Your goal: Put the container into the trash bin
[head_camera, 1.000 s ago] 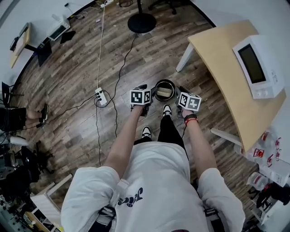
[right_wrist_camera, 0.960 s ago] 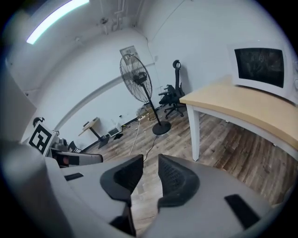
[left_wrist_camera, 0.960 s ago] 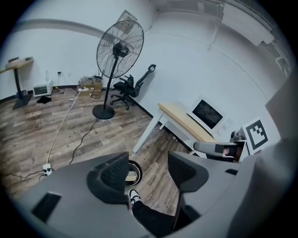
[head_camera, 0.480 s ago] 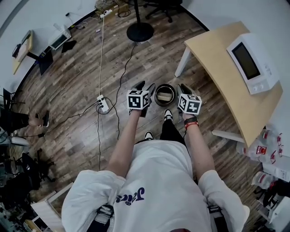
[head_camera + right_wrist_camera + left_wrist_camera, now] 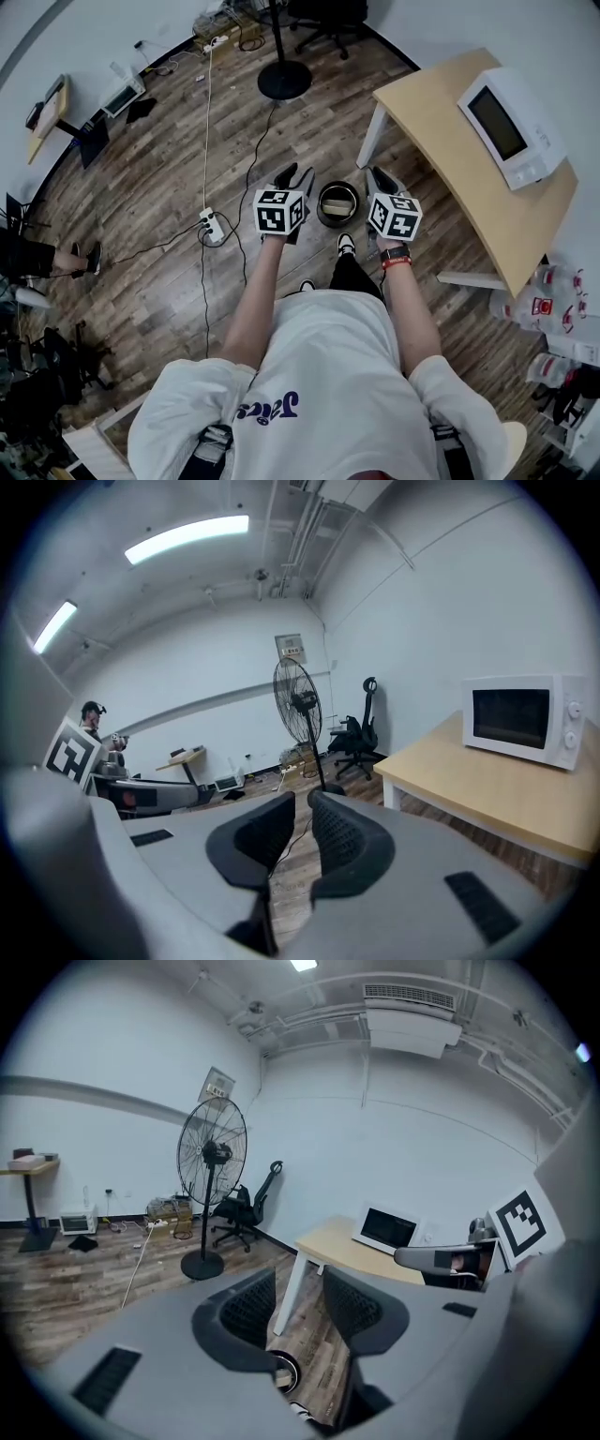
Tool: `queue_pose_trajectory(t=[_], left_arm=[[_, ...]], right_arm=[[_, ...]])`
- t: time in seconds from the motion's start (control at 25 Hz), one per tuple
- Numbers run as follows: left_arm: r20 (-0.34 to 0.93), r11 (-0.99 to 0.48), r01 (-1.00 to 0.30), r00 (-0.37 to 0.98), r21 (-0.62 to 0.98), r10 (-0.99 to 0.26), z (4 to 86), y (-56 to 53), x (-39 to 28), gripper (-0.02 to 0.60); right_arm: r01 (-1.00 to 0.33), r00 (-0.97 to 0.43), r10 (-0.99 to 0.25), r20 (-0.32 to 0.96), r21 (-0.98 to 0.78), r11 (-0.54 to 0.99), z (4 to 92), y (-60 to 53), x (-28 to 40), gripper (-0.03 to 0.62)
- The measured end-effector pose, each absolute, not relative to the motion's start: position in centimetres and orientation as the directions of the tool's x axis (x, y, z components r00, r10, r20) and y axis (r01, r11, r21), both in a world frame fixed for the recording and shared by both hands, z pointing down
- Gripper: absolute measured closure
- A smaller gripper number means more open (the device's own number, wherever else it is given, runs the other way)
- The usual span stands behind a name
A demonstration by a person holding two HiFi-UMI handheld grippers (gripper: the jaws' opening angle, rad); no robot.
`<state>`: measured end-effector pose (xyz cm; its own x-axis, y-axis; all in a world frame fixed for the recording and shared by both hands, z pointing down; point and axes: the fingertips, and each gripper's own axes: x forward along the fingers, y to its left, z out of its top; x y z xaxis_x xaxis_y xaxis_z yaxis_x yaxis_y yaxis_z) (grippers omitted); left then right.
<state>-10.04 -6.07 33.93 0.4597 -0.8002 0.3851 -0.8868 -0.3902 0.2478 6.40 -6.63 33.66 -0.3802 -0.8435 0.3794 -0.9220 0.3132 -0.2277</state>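
The container (image 5: 338,205) is in the trash bin (image 5: 320,208). It is a pale tan slab against the round black wall, and its long axis runs nine to three across the head view. Only the head view shows it. The left gripper view catches just a curve of the bin's rim below its jaws, and the right gripper view misses the bin altogether.

At the bin's nine o'clock hangs the left gripper (image 5: 292,178), jaws apart and closing with nothing between them. At three o'clock is the right gripper (image 5: 382,180), its jaws down to a narrow gap, closing too, and empty.

Out at two o'clock stands the wooden table (image 5: 441,141) with the white microwave (image 5: 511,127) on it. The fan (image 5: 214,1162) stands tall in both gripper views, but the head view shows only its round base at eleven.
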Motion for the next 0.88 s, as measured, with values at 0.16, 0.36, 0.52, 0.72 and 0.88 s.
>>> queue_pose_trajectory(t=[0.16,0.36,0.52,0.72,0.88], left_arm=[[0.337,-0.412,-0.882,0.468,0.228,-0.817,31.6,-5.4,-9.4,0.433],[0.297,-0.432,-0.881,0.471,0.192,-0.830,29.2,-4.5,-8.8,0.460],[0.259,-0.433,-0.886,0.463,0.169,-0.847,27.7,-4.2,-8.7,0.491],[0.225,-0.414,-0.896,0.442,0.161,-0.868,26.6,-4.1,-9.1,0.530],[0.219,-0.404,-0.901,0.430,0.157,-0.876,26.2,-4.2,-9.1,0.545]], right_arm=[[-0.927,-0.366,-0.873,0.324,-0.211,0.310,31.3,-5.8,6.8,0.537],[-0.930,-0.358,-0.892,0.276,-0.187,0.316,29.2,-5.0,6.9,0.554],[-0.932,-0.354,-0.903,0.244,-0.173,0.319,27.9,-4.7,6.8,0.569],[-0.932,-0.352,-0.908,0.227,-0.176,0.317,27.2,-4.5,7.1,0.579],[-0.933,-0.346,-0.910,0.227,-0.184,0.309,27.2,-4.6,7.7,0.579]])
